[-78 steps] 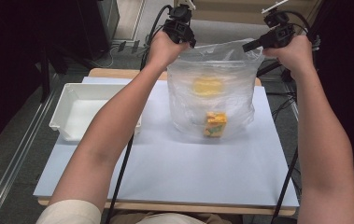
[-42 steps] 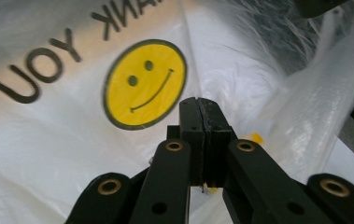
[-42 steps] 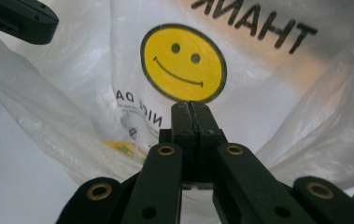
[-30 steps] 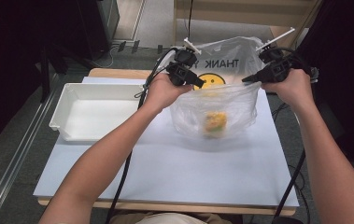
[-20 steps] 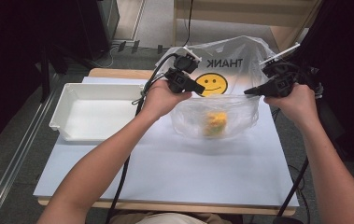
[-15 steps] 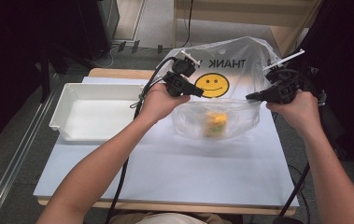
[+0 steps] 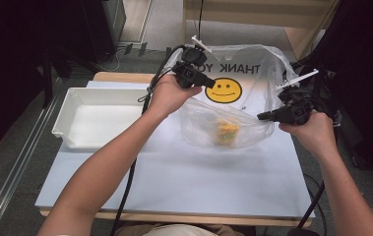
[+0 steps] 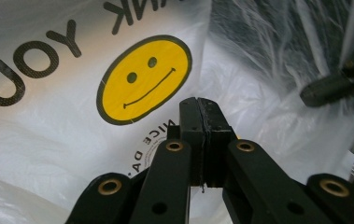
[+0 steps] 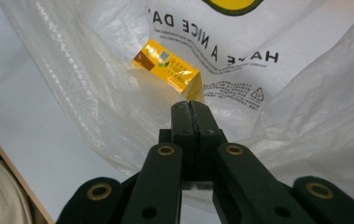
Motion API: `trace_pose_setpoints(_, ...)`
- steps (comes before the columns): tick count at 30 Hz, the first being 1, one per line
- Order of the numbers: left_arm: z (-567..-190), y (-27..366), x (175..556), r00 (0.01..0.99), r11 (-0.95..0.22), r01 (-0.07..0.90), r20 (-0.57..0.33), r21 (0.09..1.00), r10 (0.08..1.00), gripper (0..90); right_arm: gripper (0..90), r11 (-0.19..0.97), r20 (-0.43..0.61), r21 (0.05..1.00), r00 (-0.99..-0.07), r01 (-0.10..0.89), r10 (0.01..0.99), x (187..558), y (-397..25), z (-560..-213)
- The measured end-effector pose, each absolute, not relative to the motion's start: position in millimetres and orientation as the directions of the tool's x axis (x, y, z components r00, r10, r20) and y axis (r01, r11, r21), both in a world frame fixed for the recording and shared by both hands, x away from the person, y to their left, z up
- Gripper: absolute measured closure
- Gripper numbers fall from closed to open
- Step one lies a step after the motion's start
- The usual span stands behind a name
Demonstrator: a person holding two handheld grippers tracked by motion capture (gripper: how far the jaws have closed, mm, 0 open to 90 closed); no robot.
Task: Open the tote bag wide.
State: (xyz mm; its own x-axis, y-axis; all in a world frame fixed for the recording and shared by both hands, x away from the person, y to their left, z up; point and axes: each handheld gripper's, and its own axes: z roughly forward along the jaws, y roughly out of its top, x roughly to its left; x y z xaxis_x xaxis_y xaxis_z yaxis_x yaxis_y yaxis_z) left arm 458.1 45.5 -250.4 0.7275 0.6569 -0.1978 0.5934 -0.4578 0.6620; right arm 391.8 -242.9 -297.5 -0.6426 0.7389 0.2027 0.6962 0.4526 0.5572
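Observation:
A thin clear plastic bag (image 7: 245,93) printed with a yellow smiley and "THANK YOU" lies slumped on the white table sheet (image 7: 184,172). Inside it, near the bottom, rests a yellow box (image 7: 227,132), which also appears through the film as the yellow box (image 9: 170,70). My left gripper (image 7: 212,84) is shut on the bag's rim at the left, its jaws pressed together (image 8: 198,105) in front of the smiley (image 8: 142,77). My right gripper (image 7: 260,117) is shut on the rim at the right, jaws together (image 9: 191,109). The bag's mouth is stretched between them.
An empty white tray (image 7: 66,129) stands on the left of the table. The right gripper (image 8: 333,86) shows far off in the left gripper view. The table's wooden front edge (image 7: 174,216) is near the person. Shelving and cables sit behind the table.
Both grippers have come down and toward the person with the bag. The bag, first hanging upright, now slumps on the table with its smiley panel laid back and its mouth spread.

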Motion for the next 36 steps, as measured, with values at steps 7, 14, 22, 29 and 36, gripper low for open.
trace_pose_setpoints(7,-283.8,43.7,469.5,0.697,-0.453,0.645,-0.231,0.615,0.679,90.0,90.0,0.435,0.221,0.549,-0.626,0.714,0.748,384.1,-250.0,-311.3)
trace_pose_setpoints(14,-307.0,42.6,464.2,0.701,-0.468,0.651,-0.236,0.598,0.673,90.0,90.0,0.414,0.23,0.556,-0.612,0.721,0.757,381.8,-256.4,-320.4)
trace_pose_setpoints(22,-330.9,46.7,458.3,0.704,-0.467,0.654,-0.254,0.595,0.663,90.0,90.0,0.385,0.251,0.577,-0.605,0.721,0.756,385.8,-257.1,-337.1)
trace_pose_setpoints(29,-348.5,51.7,455.0,0.698,-0.45,0.665,-0.282,0.596,0.658,90.0,90.0,0.358,0.267,0.586,-0.591,0.727,0.761,391.4,-255.2,-351.9)
trace_pose_setpoints(36,-363.8,55.1,450.6,0.692,-0.442,0.674,-0.298,0.591,0.657,90.0,90.0,0.344,0.284,0.575,-0.576,0.742,0.767,390.5,-252.8,-365.9)
